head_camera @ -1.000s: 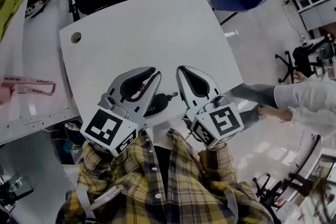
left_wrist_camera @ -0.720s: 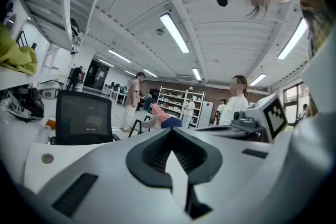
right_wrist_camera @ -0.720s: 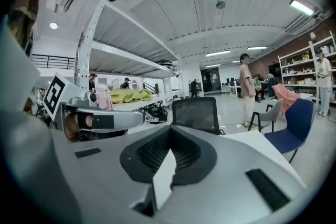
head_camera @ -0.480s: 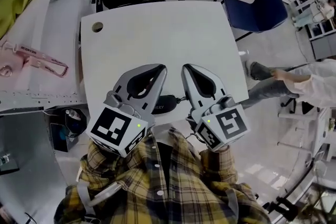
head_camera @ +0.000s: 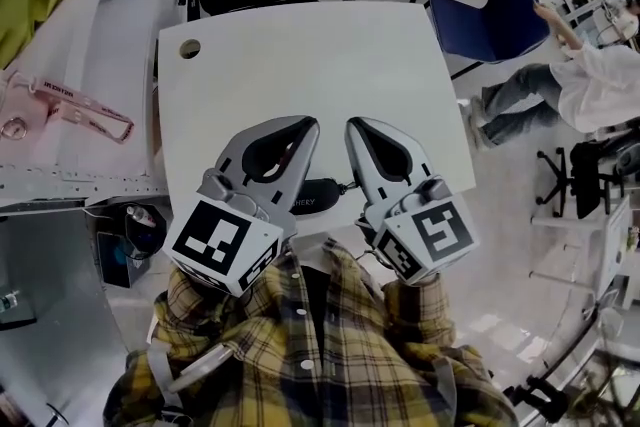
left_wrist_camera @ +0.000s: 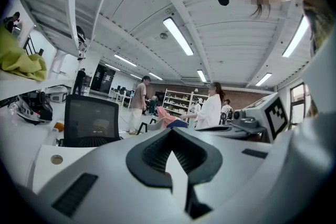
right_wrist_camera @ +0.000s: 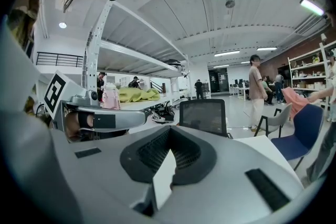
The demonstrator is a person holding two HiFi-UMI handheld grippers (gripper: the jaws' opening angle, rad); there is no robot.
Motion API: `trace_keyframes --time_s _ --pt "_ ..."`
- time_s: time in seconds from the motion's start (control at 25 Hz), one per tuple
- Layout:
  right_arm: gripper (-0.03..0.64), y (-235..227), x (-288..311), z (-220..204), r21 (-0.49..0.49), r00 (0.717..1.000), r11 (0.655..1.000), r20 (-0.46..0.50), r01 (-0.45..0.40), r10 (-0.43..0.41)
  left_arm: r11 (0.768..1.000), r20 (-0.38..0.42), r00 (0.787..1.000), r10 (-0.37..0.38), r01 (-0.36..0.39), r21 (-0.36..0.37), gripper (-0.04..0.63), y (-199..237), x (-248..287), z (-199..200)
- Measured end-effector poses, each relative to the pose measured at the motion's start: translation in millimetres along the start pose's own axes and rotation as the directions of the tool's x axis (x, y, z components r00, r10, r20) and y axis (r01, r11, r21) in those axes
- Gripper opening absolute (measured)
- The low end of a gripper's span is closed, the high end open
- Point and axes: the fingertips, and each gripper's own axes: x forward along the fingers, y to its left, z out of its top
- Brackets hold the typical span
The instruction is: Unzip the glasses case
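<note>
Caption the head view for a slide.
Left gripper and right gripper, both shut, over the black case on the table.

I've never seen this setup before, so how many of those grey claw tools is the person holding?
2. The left gripper hangs over the near edge of the white table, left of the black glasses case; the right gripper sits right of it. None seems hidden.

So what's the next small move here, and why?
Probably lower the right claw toward the zip pull of the black oval glasses case: both it and the left claw are shut, empty, held above the white table, and the case lies closed.
</note>
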Motion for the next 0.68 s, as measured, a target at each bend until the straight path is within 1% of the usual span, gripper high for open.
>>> trace_keyframes --time_s 0.28,0.48,0.68 --pt "-0.002 0.2 -2.0 -0.2 0.001 1.0 1.0 -0.001 -0.002 0.002 1.0 0.002 1.0 0.004 -0.004 0.002 0.008 -1.0 -2.9 -0.9" --pt "-0.002 2.9 -2.2 -0.7 0.002 1.0 1.0 -0.011 -0.014 0.014 1.0 -0.011 1.0 0.001 -0.001 0.001 0.008 0.2 -3.5 -3.6" --pt "-0.002 -2.3 -6.1 2.4 -0.005 1.0 1.0 -0.014 -0.003 0.003 0.999 -0.015 1.0 -0.018 0.018 0.028 0.008 -1.2 2.2 -2.1"
